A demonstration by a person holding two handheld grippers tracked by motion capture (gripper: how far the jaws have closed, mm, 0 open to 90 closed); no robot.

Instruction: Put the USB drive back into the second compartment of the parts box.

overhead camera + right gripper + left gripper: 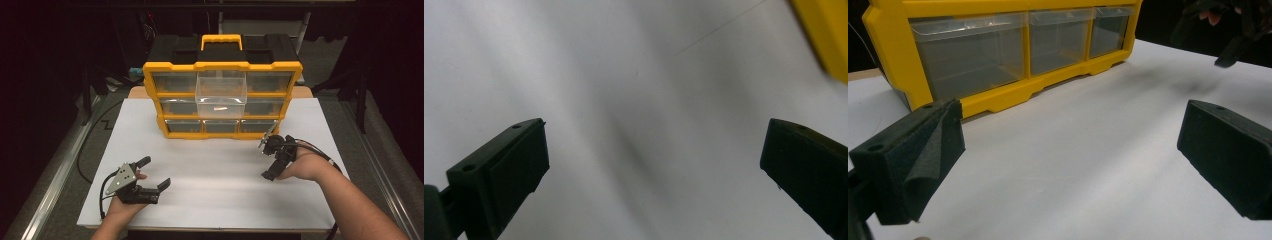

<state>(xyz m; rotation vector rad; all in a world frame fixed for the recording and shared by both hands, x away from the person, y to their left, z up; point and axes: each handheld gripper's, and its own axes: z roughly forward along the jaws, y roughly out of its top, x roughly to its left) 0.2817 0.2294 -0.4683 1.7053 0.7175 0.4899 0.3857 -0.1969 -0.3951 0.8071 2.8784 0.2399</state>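
A yellow and black drawer organiser (222, 66) stands at the back middle of the white table (210, 165). Its top-middle clear drawer (221, 92) is pulled out, with a small pale item (220, 107) lying inside. My left gripper (155, 172) rests at the front left, open and holding nothing. In the left gripper view the jaws of my left gripper (1068, 150) spread wide toward the organiser's bottom drawers (998, 50). My right gripper (266, 158) hovers just off the organiser's lower right corner, open and empty. In its own view my right gripper (654, 165) faces bare table, beside a yellow edge of the organiser (824, 35).
The other hand's gripper (1233, 30) shows far off in the left gripper view. Cables trail from both grippers over the table's front edge. Dark floor and frame rails surround the table; bare white tabletop lies between the two grippers.
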